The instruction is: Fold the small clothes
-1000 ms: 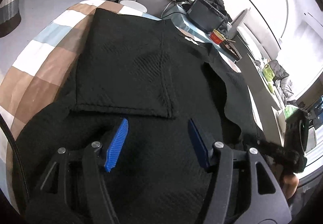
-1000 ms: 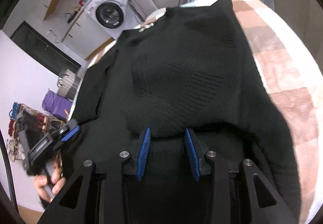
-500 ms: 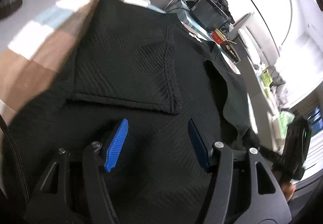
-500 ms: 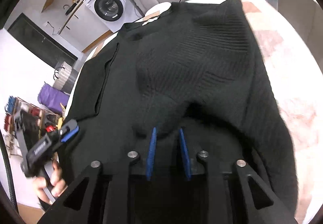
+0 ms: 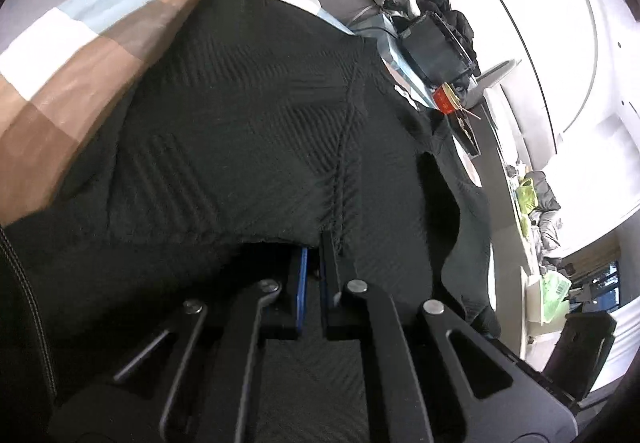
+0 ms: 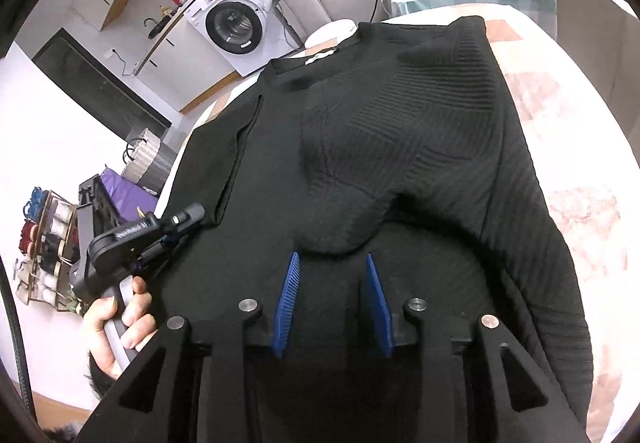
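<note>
Left gripper (image 5: 314, 259) is clamped on the folded sleeve's hem of the black sweater (image 5: 248, 131), pads pinched together. Right gripper (image 6: 332, 271) has just been opening, jaws apart, other sleeve's cuff just ahead, unpinched. Sweater lies flat on the checked cloth (image 5: 68, 63). Washing machine (image 6: 232, 27) beyond.

Matt black ribbed knit sweater (image 6: 420, 147) on soft checked cloth (image 5: 72, 55); ridged blue tool pads (image 6: 289, 293).
</note>
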`<state>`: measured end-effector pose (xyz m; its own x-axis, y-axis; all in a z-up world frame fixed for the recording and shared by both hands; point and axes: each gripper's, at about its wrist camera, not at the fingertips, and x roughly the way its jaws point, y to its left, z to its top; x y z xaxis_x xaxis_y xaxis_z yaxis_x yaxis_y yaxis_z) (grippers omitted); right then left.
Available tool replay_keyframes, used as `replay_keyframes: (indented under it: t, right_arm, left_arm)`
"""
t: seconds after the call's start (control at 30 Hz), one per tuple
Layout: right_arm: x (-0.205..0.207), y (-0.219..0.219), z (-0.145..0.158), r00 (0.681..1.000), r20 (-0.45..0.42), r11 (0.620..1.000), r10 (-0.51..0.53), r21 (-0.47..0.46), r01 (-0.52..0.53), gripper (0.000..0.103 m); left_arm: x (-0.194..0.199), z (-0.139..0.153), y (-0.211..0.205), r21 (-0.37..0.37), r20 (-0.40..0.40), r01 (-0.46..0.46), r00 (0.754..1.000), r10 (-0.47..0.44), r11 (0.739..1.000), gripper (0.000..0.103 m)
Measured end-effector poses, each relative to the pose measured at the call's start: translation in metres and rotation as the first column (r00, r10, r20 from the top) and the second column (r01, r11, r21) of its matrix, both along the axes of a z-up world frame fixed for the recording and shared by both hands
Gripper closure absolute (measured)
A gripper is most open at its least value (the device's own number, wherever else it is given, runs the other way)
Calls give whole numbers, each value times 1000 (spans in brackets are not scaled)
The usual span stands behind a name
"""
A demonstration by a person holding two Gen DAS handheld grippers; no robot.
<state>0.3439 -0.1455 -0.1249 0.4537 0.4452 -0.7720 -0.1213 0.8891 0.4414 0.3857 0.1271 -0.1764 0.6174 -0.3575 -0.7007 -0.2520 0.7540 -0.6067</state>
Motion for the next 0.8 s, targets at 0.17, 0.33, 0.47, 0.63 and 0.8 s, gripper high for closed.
replay_keyframes:
  t: [0.17, 0.33, 0.47, 0.63, 0.8]
  right_arm:
    - [5, 0, -4, 1000, -7, 1000, -7, -8, 6, 67]
    - [13, 0, -12, 999, -31, 999, -29, 27, 29, 67]
    - [22, -10, -20, 988, -61, 983, -140, 113, 146, 68]
    - [30, -1, -24, 985, -79, 983, -155, 87, 162, 80]
    - [9, 5, -7, 996, -45, 997, -74, 30, 75, 76]
  left_arm:
    - [-15, 10, 2, 25, 29, 28, 999, -28, 999, 101]
    - [-20, 10, 8, 25, -4, 43, 999, -43, 999, 101]
    - [-28, 1, 9, 4, -40, 50, 998, -50, 999, 97]
    - [-46, 9, 10, 22, -22, 54, 998, -53, 998, 89]
    - [-83, 34, 16, 105, 7, 41, 999, -42, 994, 61]
